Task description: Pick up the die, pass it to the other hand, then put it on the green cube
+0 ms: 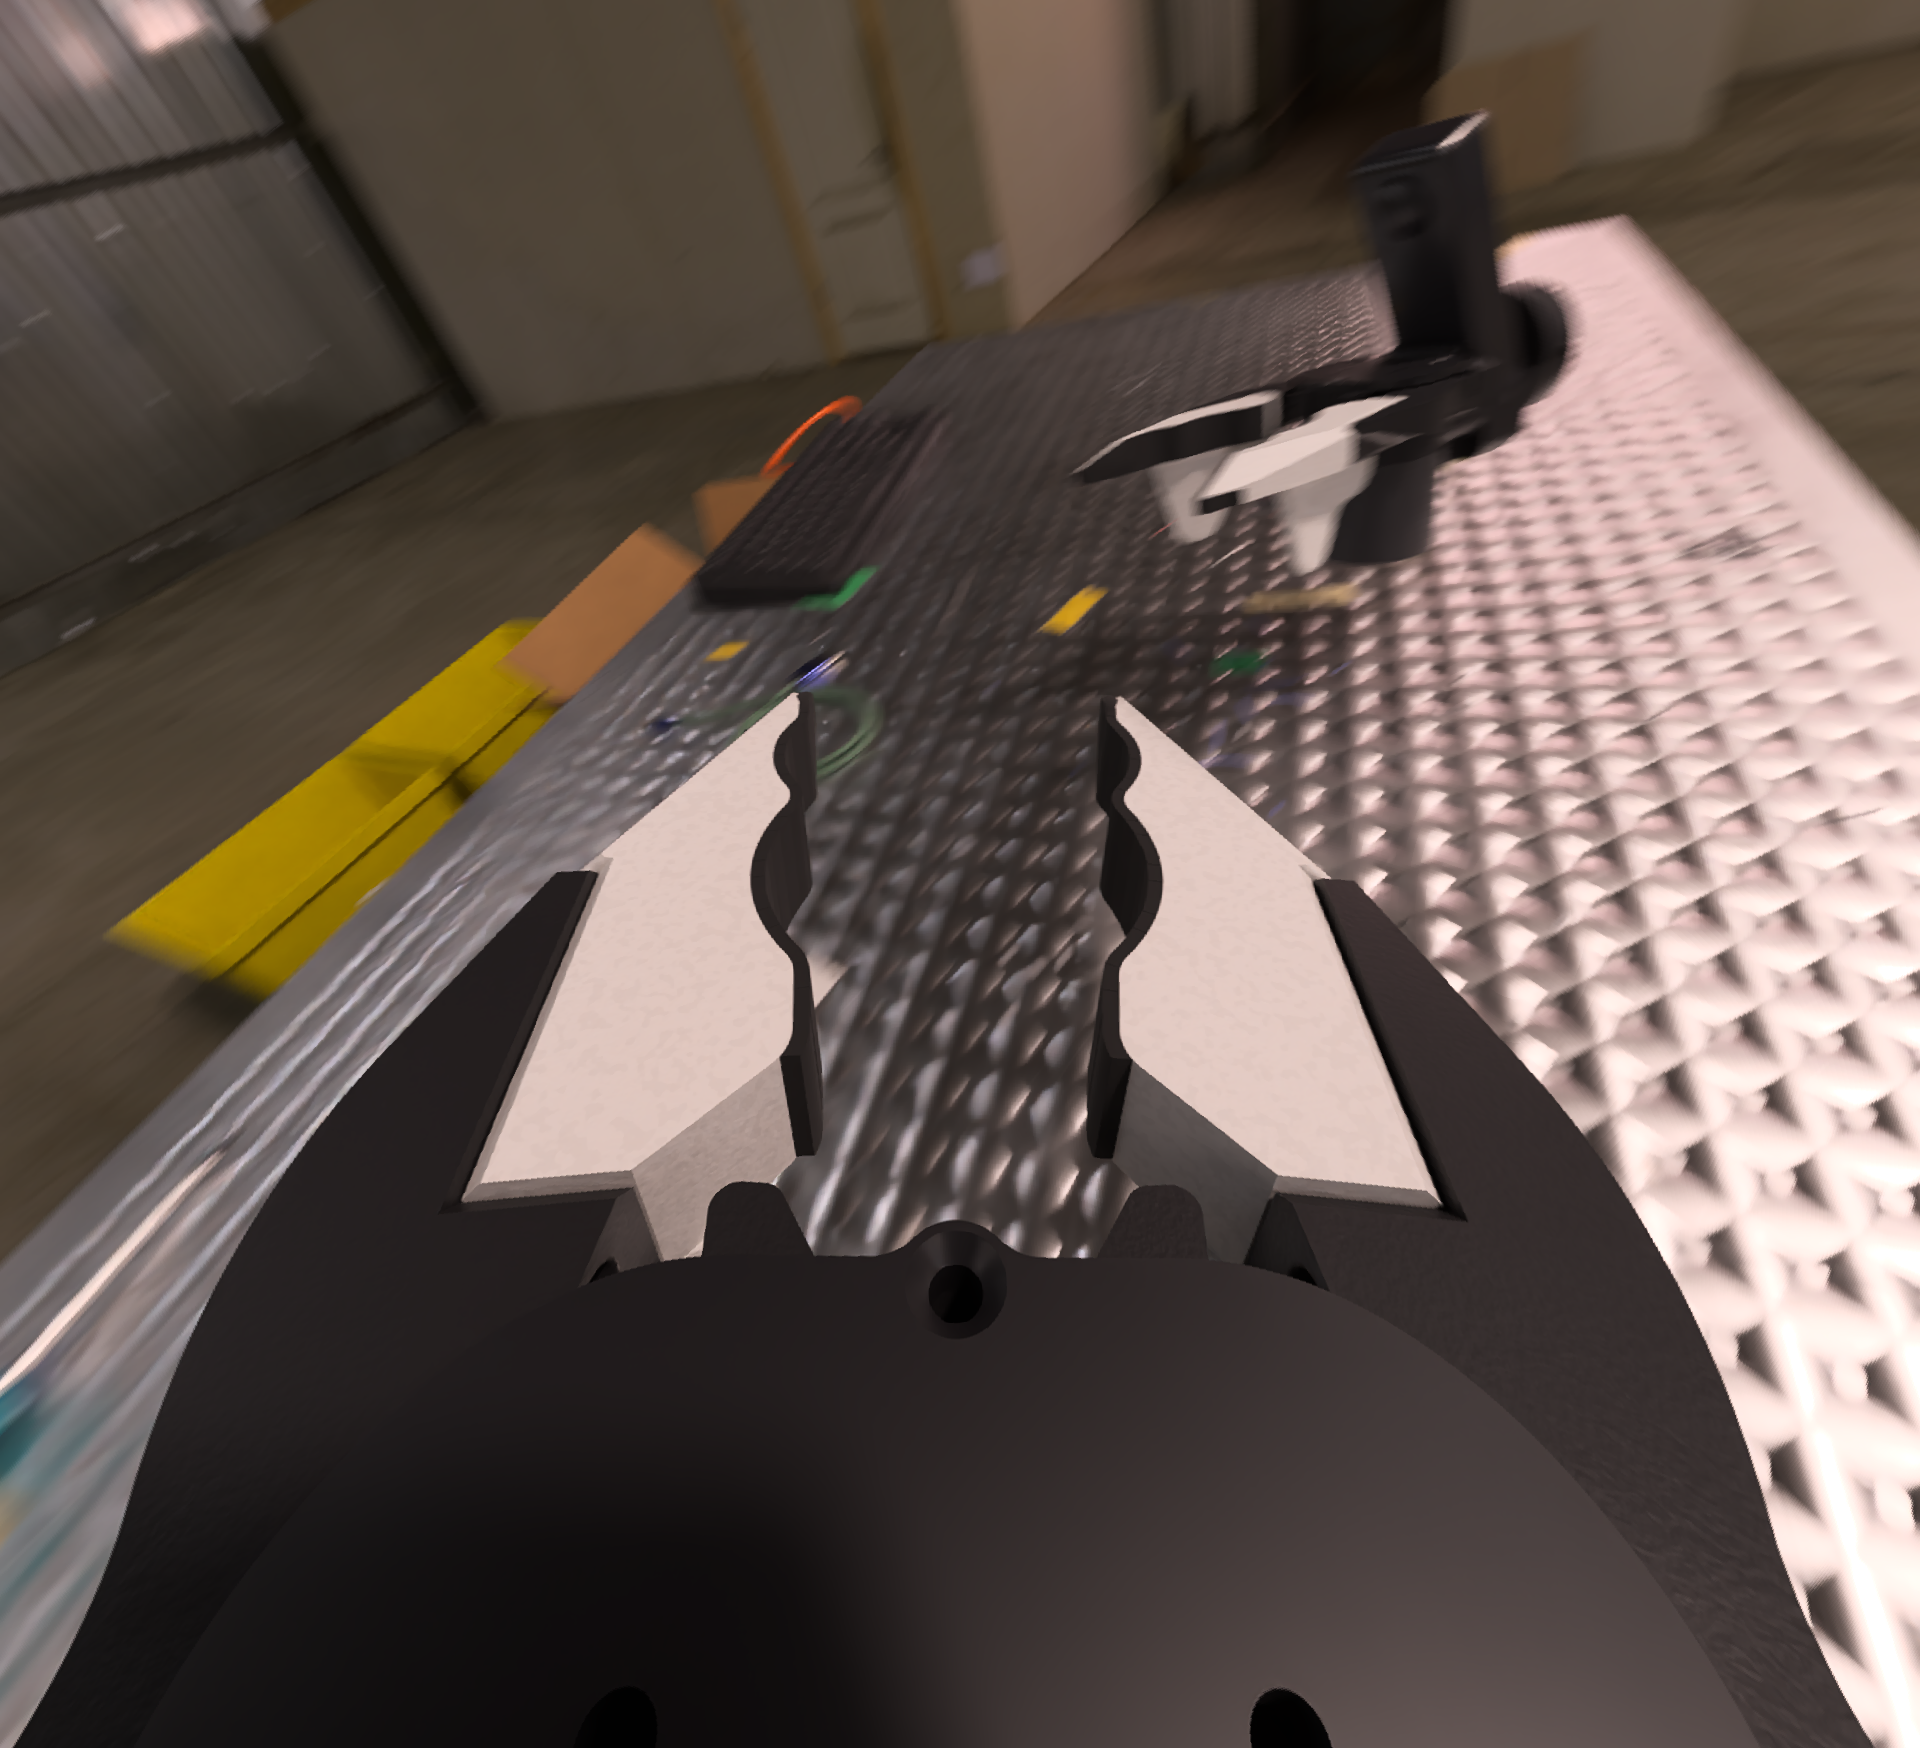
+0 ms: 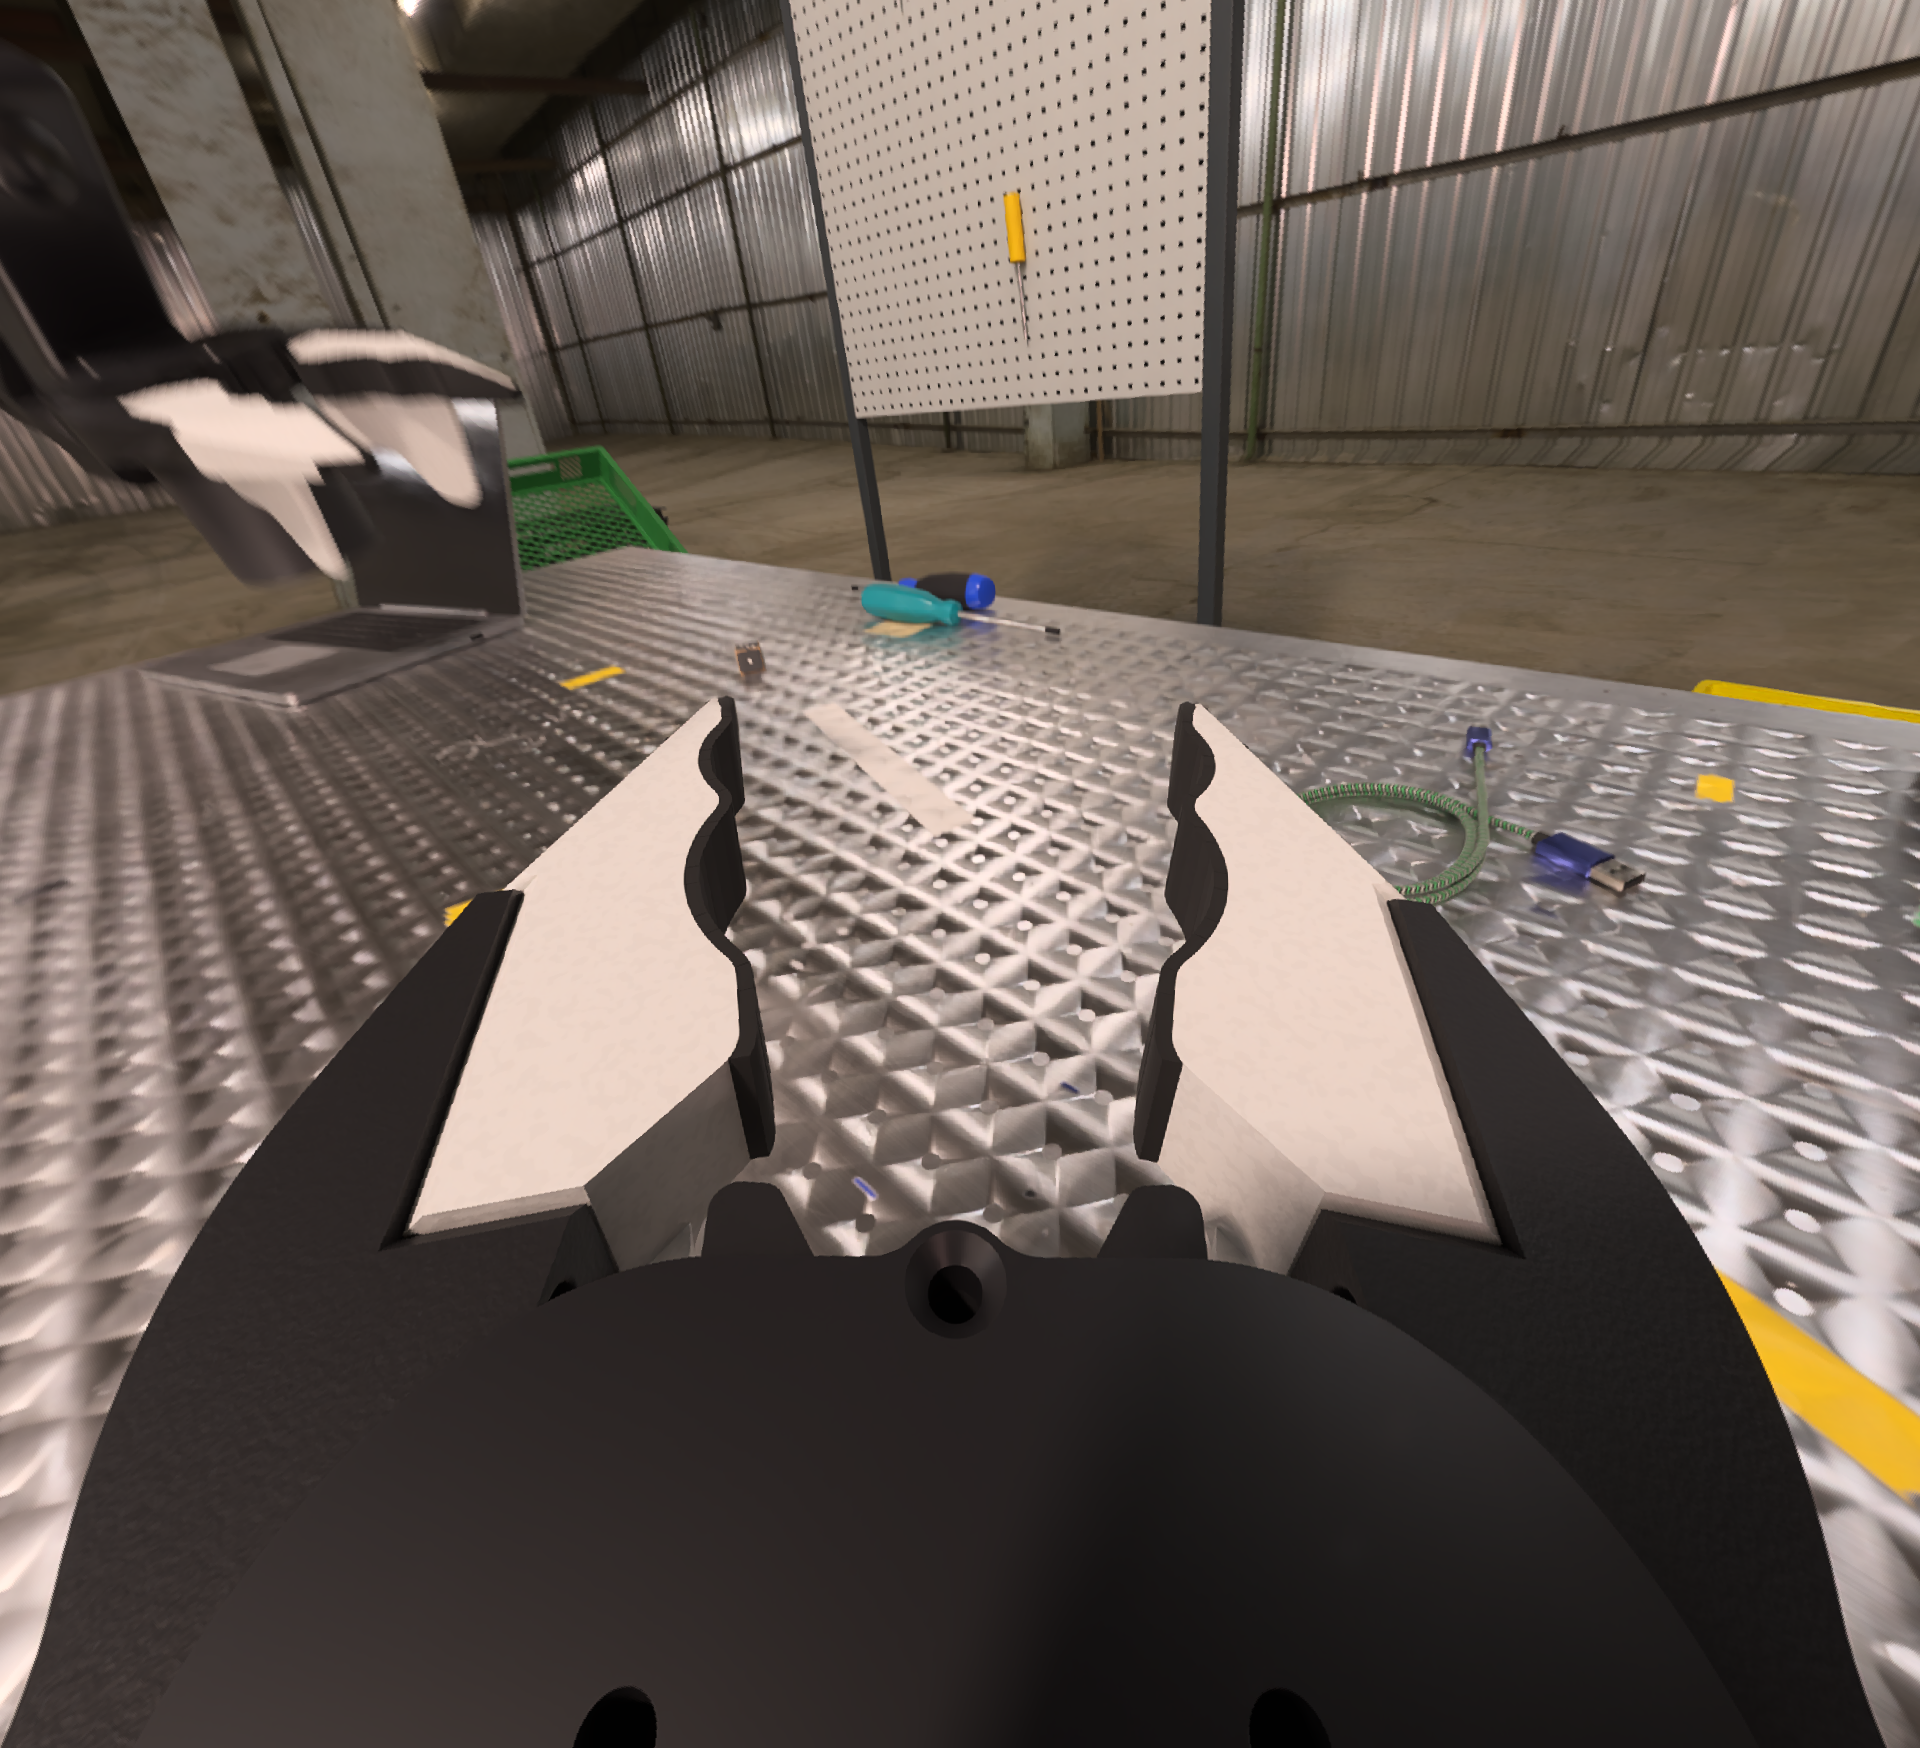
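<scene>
A small brown die (image 2: 748, 659) lies on the metal table (image 2: 935, 919) beyond my right gripper's fingertips, a little to the left. My right gripper (image 2: 956, 716) is open and empty above the table. It also shows in the left wrist view (image 1: 1236, 483), far right and above the table. My left gripper (image 1: 956, 711) is open and empty, and it shows blurred at the upper left of the right wrist view (image 2: 312, 441). A small blurred green patch (image 1: 1236, 661) lies ahead of it; I cannot tell whether it is the green cube.
An open laptop (image 2: 343, 638) sits at the left and a green crate (image 2: 582, 503) behind it. Two screwdrivers (image 2: 914, 602) lie below a pegboard (image 2: 1008, 140). A green cable (image 2: 1455, 825) lies at the right. A yellow bin (image 1: 343, 815) stands off the table's edge.
</scene>
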`<control>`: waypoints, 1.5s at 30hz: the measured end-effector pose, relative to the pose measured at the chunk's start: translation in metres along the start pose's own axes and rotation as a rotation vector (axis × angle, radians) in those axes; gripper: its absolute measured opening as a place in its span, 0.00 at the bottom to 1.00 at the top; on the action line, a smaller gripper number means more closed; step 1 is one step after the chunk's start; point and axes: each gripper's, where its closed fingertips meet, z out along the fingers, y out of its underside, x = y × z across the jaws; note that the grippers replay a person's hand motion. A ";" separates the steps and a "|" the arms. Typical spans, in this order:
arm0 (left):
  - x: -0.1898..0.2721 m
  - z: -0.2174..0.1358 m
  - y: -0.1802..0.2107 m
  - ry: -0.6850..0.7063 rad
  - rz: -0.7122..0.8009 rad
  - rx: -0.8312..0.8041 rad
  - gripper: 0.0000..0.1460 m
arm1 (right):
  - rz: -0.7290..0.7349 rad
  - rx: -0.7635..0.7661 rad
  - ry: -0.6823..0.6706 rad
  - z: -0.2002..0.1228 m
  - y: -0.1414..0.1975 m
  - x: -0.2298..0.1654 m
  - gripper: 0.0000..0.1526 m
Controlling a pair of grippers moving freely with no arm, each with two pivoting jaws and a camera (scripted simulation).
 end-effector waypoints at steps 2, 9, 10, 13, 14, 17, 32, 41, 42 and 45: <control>-0.038 -0.047 0.007 -0.134 0.015 -0.122 0.42 | -0.009 -0.032 0.001 0.009 0.016 -0.002 0.54; -0.190 -0.220 0.092 -0.653 -0.208 -0.557 0.51 | -0.054 -0.116 0.010 0.016 0.049 -0.008 0.52; -0.202 -0.232 0.105 -0.692 -0.271 -0.562 0.52 | -0.047 -0.116 0.019 0.017 0.050 -0.007 0.52; -0.228 -0.252 0.146 -0.790 -0.386 -0.604 0.54 | -0.006 -0.114 0.025 0.022 0.053 -0.007 0.51; -0.234 -0.255 0.159 -0.812 -0.401 -0.628 0.54 | 0.003 -0.113 0.023 0.024 0.053 -0.008 0.51; -0.245 -0.250 0.190 -0.818 -0.421 -0.696 0.54 | -0.014 -0.122 0.019 0.028 0.055 -0.011 0.50; -0.243 -0.157 0.266 -0.496 -0.439 -0.939 0.56 | -0.026 -0.150 -0.011 0.029 0.059 -0.014 0.49; -0.251 -0.145 0.284 -0.504 -0.551 -0.928 0.14 | -0.013 -0.154 -0.025 0.024 0.058 -0.013 0.60; -0.255 -0.146 0.275 -0.514 -0.535 -0.882 0.14 | -0.010 -0.153 -0.028 0.023 0.057 -0.013 0.59; -0.262 -0.154 0.223 -0.530 -0.469 -0.666 0.14 | -0.003 -0.136 -0.027 0.019 0.052 -0.013 0.58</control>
